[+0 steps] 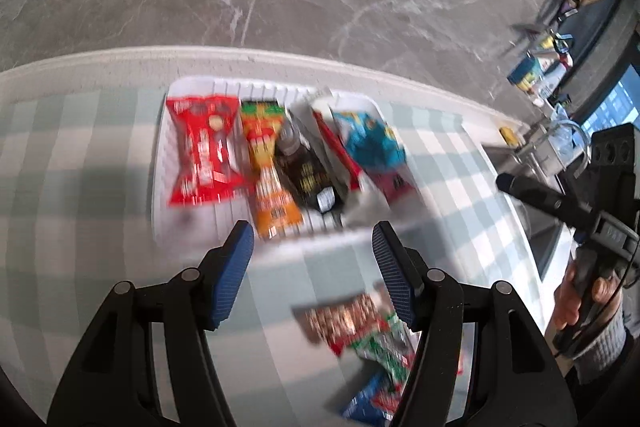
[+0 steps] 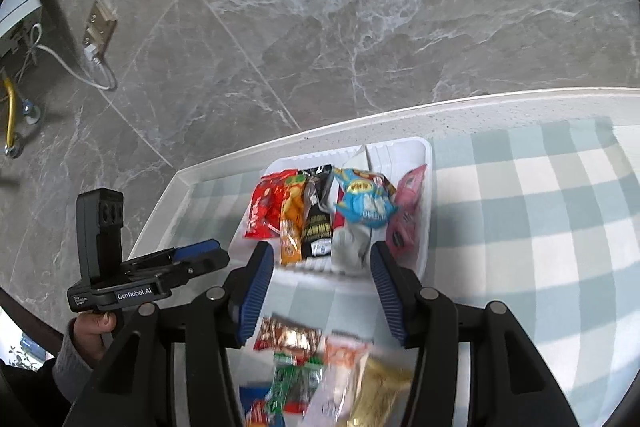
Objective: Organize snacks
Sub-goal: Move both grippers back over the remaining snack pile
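A white tray [image 1: 160, 167] sits on the checked cloth and holds a row of snack packets: red [image 1: 204, 151], orange [image 1: 268, 167], dark brown [image 1: 308, 171], blue [image 1: 372, 143] and pink [image 1: 396, 183]. My left gripper [image 1: 312, 235] hovers open and empty over the tray's near rim. In the right wrist view the same tray [image 2: 424, 147] and its blue packet [image 2: 364, 203] lie just beyond my right gripper [image 2: 322, 253], also open and empty. A loose pile of packets [image 2: 320, 367] lies on the cloth beneath both grippers, and it shows in the left wrist view too [image 1: 360, 323].
The checked cloth [image 2: 540, 227] covers a white table whose far edge [image 1: 280, 57] drops to a grey marble floor. A steel sink [image 1: 540, 239] and small bottles [image 1: 532, 75] lie to the right. A floor socket with a cable [image 2: 96, 27] is far left.
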The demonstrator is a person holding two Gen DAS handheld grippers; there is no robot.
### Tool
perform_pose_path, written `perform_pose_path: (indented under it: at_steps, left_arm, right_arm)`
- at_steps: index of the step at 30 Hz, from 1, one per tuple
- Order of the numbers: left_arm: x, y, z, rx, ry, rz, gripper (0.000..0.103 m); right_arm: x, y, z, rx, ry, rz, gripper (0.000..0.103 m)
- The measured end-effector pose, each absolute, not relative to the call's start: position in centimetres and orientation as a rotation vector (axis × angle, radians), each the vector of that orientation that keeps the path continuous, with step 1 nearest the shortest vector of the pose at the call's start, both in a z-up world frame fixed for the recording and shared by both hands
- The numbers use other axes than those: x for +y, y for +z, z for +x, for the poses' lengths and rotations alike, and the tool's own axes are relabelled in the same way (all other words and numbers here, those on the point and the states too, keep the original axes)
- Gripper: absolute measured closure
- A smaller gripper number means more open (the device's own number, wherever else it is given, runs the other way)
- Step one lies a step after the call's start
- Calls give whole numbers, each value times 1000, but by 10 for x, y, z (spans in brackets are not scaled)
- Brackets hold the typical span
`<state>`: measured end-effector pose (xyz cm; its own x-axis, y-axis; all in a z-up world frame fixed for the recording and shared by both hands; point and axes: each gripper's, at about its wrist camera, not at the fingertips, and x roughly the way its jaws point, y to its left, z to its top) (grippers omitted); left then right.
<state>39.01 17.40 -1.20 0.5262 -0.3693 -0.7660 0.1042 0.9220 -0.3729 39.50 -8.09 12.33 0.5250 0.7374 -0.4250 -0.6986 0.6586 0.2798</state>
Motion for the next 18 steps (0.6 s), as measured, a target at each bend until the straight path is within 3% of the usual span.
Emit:
perform_pose_path:
  at_steps: [18]
  left_arm:
    - [116,-56,261,1197,-337,-260,43]
  right_arm:
    - [-134,39,323,626,786,85,46]
